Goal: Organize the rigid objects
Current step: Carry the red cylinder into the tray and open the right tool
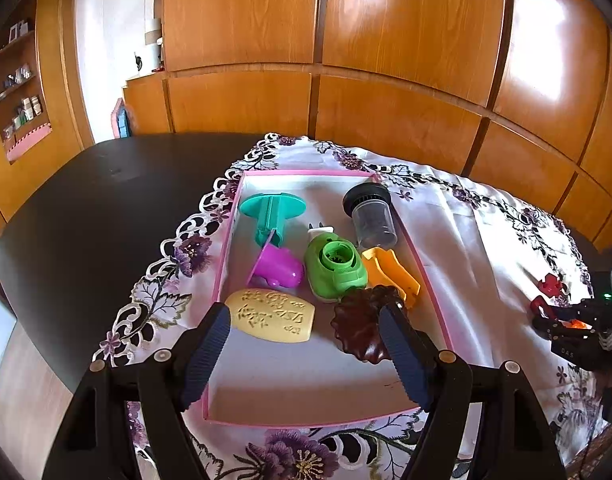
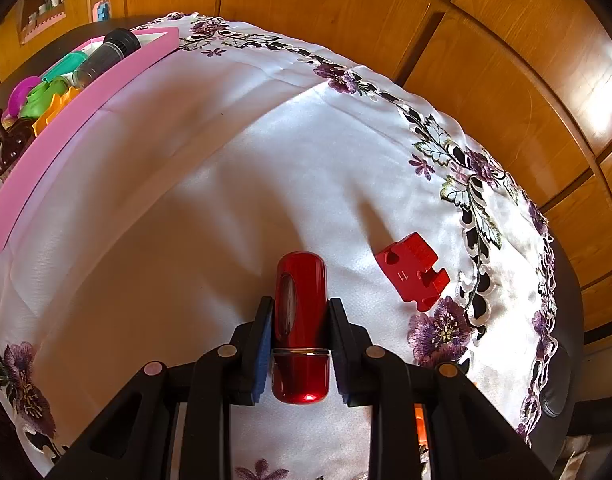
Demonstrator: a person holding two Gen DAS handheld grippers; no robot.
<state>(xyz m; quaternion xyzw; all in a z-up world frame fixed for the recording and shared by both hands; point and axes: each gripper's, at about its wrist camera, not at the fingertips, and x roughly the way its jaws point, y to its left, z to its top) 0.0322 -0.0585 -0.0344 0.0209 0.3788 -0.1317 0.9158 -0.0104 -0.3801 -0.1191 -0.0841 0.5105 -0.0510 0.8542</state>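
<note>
Lying between the right gripper [image 2: 300, 316] fingers: red capsule [image 2: 300, 320].

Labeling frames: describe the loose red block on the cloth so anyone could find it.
Start at the white flowered tablecloth, right of the pink tray. The right gripper is shut on a glossy red cylinder; just right of it, untouched, lies the red block. Unlike the round cylinder, it is flat, matte, notched and marked with digits.
</note>
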